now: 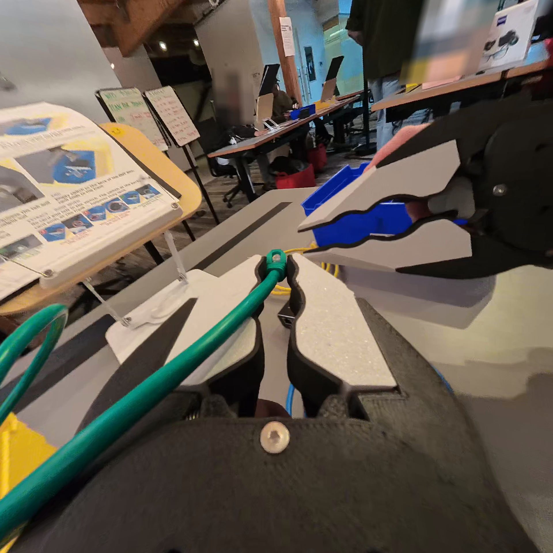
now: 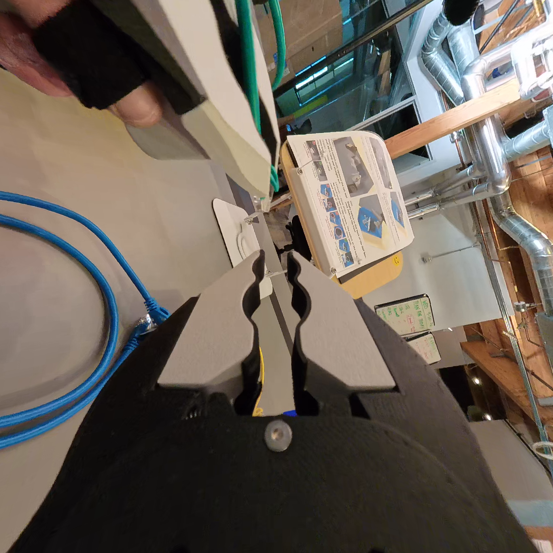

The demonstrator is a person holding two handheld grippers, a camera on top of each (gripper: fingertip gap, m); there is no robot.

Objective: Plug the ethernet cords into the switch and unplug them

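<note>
Two tools are in play. The left tool point(image 1: 276, 263) has its fingers pinched nearly together on the green plug point(image 1: 276, 259) of one green ethernet cord point(image 1: 155, 386), which trails off toward 8 o'clock and loops at the frame's left edge. The right tool point(image 1: 302, 239) comes in from 3 o'clock, turned on its side, its two fingers parted by a narrow gap with nothing between them — its tips sit just beside the green plug. Three cords can be counted: the green one, one blue cord point(image 2: 98, 275) coiled on the grey desk point(image 2: 155, 209) with its two plugs close together at the right tool's left flank, and one yellow cord point(image 1: 326, 269) partly hidden behind the fingertips. One small black switch point(image 1: 287, 319) peeks through the gap between the left tool's fingers, resting on the desk below the plug. One blue bin point(image 1: 353, 206) stands behind the right tool at 2 o'clock, and one instruction sheet on a stand point(image 1: 74, 191) is at 10 o'clock.
</note>
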